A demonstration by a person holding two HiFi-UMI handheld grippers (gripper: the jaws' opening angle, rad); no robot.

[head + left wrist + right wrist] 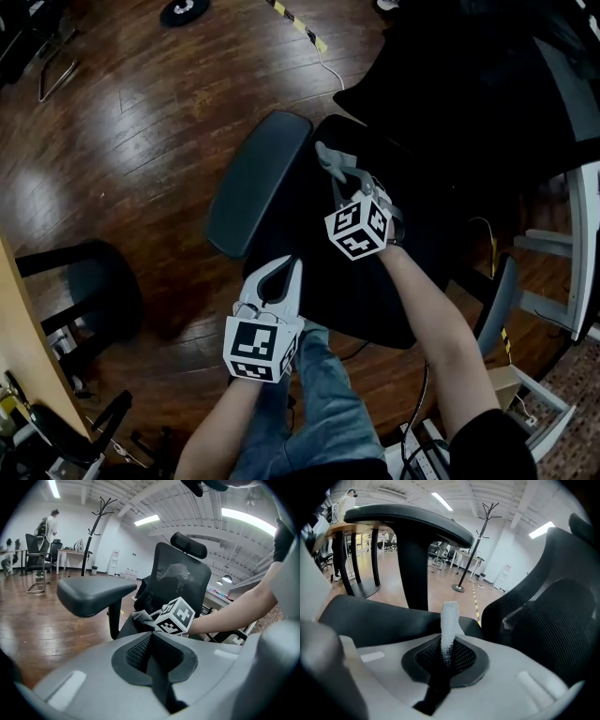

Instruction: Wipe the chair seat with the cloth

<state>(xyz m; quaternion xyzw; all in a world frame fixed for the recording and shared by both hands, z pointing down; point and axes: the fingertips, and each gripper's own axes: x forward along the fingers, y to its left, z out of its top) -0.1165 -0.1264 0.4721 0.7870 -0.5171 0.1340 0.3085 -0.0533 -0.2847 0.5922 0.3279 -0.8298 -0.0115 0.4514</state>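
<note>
Right gripper (351, 180) is sitting in the upper middle of the head view, above the black chair seat (309, 267), with its jaws pinching a grey cloth (330, 157). In the right gripper view a narrow strip of that cloth (449, 620) is sticking up from between the closed-down jaws, with the mesh backrest (555, 616) filling the right of the frame and the armrest (405, 520) crossing the top. The cloth is lying at the far part of the seat, near the armrest (258, 183) and the backrest; contact with the seat surface cannot be confirmed. Left gripper (284, 270) is pointing up-frame from the lower middle of the head view, at the seat's near edge. In the left gripper view its jaws are pressing together with nothing between them, and the right gripper's marker cube (176, 616) and a fold of cloth (142, 618) are showing at centre frame. A dark wooden floor (112, 122) is surrounding the chair
</note>
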